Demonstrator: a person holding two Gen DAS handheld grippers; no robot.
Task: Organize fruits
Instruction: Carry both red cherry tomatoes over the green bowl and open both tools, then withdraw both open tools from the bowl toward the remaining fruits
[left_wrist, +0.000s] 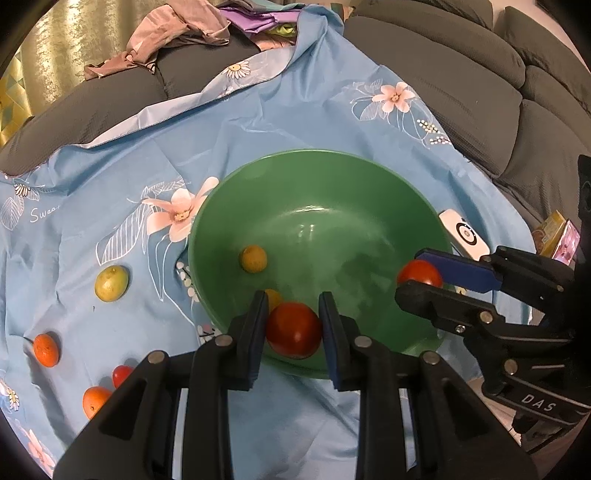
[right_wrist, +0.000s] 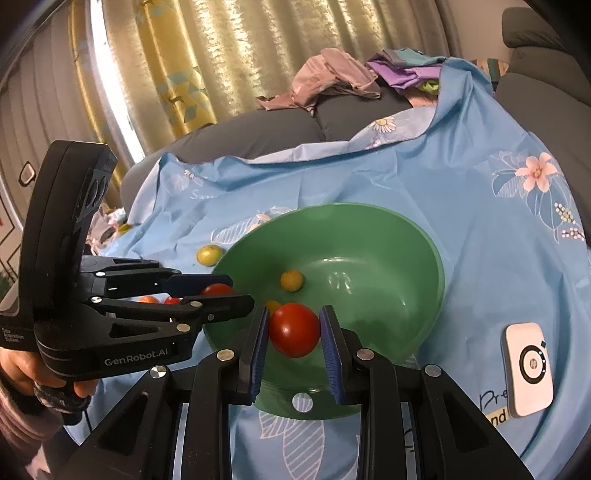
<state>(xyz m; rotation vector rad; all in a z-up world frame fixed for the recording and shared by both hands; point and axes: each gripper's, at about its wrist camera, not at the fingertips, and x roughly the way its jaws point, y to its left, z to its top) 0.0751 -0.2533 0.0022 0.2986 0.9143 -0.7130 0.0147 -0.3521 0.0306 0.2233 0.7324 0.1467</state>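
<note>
A green bowl (left_wrist: 369, 192) sits on a blue floral cloth and holds a yellow-green fruit (left_wrist: 253, 259) and a small orange fruit (left_wrist: 274, 295). My left gripper (left_wrist: 293, 328) is shut on a red tomato (left_wrist: 293, 330) over the bowl's near rim. My right gripper (right_wrist: 293, 330) is shut on another red tomato (right_wrist: 293, 329) over the bowl (right_wrist: 388, 236). Each gripper shows in the other's view, the right (left_wrist: 419, 275) and the left (right_wrist: 218, 291). Loose on the cloth lie a green lime (left_wrist: 111, 283), two oranges (left_wrist: 46, 349) (left_wrist: 94, 400) and a small tomato (left_wrist: 122, 374).
A white HP device (right_wrist: 528, 369) lies on the cloth right of the bowl. Clothes (right_wrist: 332, 81) are piled on the grey sofa (left_wrist: 461, 66) behind. A small yellow box (left_wrist: 552, 230) sits at the far right. Curtains hang at the back.
</note>
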